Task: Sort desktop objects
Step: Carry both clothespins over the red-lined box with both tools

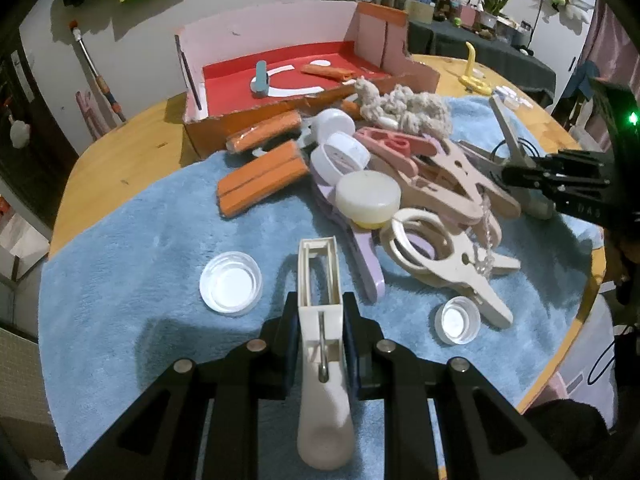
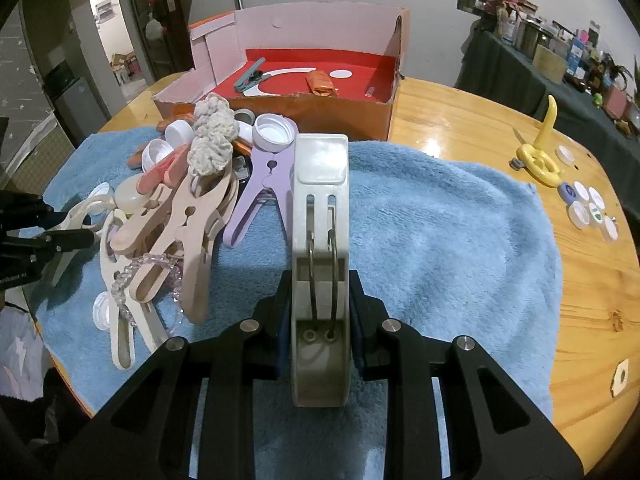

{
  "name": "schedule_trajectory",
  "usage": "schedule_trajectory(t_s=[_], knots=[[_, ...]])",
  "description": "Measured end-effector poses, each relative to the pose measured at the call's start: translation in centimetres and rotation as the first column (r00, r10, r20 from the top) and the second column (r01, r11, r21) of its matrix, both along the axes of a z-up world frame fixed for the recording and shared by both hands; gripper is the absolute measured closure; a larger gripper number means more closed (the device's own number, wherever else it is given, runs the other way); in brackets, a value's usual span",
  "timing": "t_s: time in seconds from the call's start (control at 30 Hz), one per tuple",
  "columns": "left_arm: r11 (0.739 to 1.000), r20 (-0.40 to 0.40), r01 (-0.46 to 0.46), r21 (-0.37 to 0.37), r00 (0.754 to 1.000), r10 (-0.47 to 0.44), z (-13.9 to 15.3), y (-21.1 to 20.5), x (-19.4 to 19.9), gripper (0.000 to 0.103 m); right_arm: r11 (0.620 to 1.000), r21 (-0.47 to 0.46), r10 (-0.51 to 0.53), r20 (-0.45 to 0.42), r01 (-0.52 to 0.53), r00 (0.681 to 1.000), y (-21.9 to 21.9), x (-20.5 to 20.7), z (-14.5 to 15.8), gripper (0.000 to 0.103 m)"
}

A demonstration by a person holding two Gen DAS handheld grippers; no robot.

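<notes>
The left claw (image 1: 320,344) is clamped on a cream clothes peg (image 1: 320,320), held over the blue towel (image 1: 140,240) near the bench's front edge. The right claw (image 2: 320,320) grips a larger grey-white clip (image 2: 320,240) — its nose pointing toward the cardboard box (image 2: 360,116) at the bench's far edge. Between them a heap of pegs (image 1: 440,184), bottle caps and orange packets lies on the towel; one loose cap (image 1: 231,283) sits apart, just left of the left claw.
</notes>
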State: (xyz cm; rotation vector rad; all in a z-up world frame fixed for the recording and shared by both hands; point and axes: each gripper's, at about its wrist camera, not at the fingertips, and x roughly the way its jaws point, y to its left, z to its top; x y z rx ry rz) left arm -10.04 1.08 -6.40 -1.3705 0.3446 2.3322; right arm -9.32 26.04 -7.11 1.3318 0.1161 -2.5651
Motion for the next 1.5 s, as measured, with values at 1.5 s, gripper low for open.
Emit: schedule_trajectory(t_s=[1.5], knots=[[0.999, -0.203, -0.007, 0.052, 0.979, 0.017, 10.4, 4.5, -14.9, 0.082, 0.999, 0.002, 0.051, -0.134, -0.051, 0.990, -5.0, -13.3, 10.6, 0.081]])
